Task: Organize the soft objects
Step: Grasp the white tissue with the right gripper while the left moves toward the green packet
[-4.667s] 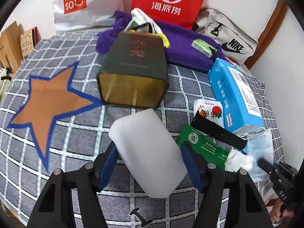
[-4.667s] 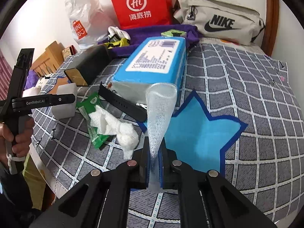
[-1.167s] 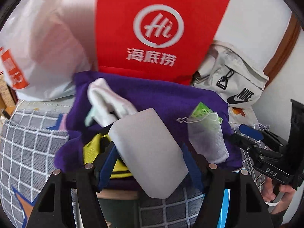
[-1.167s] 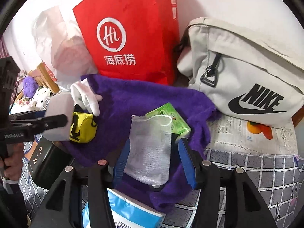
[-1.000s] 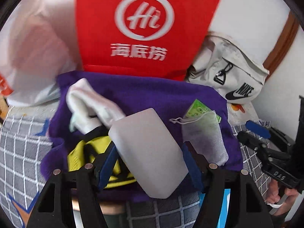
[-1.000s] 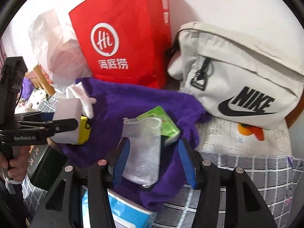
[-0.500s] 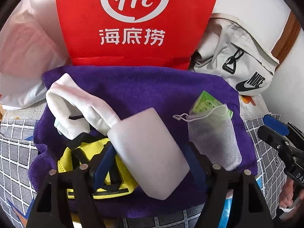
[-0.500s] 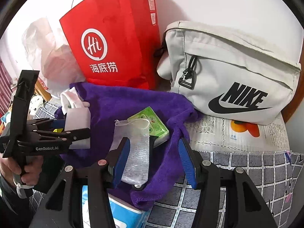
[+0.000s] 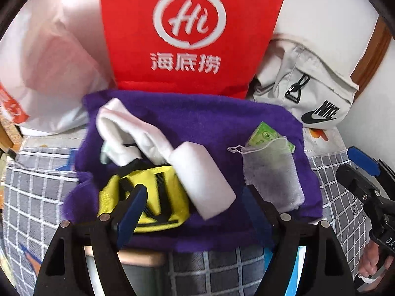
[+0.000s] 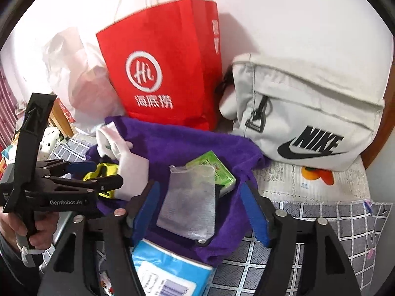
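We see a white rectangular foam block (image 9: 201,178) lying tilted on the purple fleece towel (image 9: 205,120), against a yellow pouch (image 9: 148,197). Left gripper (image 9: 195,212) fingers have just been opening and stand apart, clear of it. Right gripper (image 10: 200,207) fingers, also just opened, flank a white mesh drawstring bag (image 10: 188,201) without touching.

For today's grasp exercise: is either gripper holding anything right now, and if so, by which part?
Nothing is held. The left gripper has just opened off the white sponge block, and the right gripper off the mesh pouch. Both lie on the purple towel.
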Action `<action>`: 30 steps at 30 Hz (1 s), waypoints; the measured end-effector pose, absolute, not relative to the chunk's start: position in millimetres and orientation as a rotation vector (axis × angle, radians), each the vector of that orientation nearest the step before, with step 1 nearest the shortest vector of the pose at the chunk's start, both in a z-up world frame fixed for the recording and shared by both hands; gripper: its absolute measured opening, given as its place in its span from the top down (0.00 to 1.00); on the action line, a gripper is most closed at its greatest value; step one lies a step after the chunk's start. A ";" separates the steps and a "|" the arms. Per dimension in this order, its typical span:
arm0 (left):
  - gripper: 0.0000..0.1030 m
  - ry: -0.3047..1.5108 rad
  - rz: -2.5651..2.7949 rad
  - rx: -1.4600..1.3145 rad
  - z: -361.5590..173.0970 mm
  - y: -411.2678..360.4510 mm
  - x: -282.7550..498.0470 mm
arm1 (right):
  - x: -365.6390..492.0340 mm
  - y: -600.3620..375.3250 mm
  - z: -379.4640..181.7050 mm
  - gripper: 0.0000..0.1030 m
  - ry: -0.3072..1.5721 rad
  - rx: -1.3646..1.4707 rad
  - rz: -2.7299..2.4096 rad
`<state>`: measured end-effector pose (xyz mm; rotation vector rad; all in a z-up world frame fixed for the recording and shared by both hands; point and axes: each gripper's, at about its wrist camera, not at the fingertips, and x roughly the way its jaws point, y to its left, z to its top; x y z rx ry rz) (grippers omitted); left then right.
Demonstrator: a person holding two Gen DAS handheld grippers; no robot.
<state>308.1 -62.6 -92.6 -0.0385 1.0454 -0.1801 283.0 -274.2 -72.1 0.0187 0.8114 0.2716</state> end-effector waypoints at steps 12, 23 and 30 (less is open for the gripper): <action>0.24 0.930 -0.156 -0.081 -50.2 -26.4 233.6 | 207.8 -261.9 -36.5 0.19 0.760 0.060 0.230; 0.24 0.952 -0.160 -0.088 -52.9 -0.9 154.1 | 122.4 -249.8 -46.7 0.18 0.788 0.074 0.241; 0.24 0.943 -0.145 -0.119 -64.0 11.3 114.2 | 84.5 -240.7 -65.2 0.18 0.810 0.050 0.275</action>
